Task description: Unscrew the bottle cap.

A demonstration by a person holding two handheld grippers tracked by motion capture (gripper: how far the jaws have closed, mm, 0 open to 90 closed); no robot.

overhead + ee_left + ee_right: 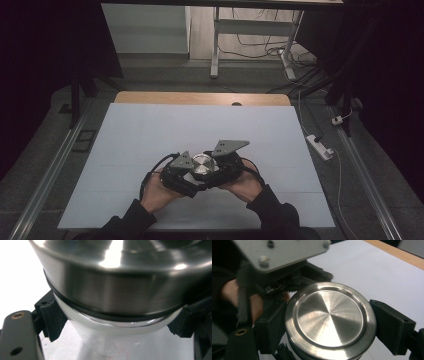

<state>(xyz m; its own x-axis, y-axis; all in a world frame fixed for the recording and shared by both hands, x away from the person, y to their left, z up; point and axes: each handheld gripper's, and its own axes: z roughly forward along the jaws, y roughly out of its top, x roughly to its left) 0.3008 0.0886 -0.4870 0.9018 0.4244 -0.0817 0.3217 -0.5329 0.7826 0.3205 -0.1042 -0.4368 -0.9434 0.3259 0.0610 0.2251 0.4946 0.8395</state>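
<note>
Near the table's (150,130) front edge, left gripper (186,170) clamps the jar's glass body (120,327); right gripper (220,167) grips its steel lid (329,320).

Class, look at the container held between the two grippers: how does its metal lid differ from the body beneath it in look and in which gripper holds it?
The metal lid is shiny brushed steel; the body below it is pale and translucent. The lid is wider than the body, overhanging it above a dark seal ring. The right gripper has its jaws against the lid's rim, while the left gripper clamps the body lower down. Both are round and share one axis.
</note>
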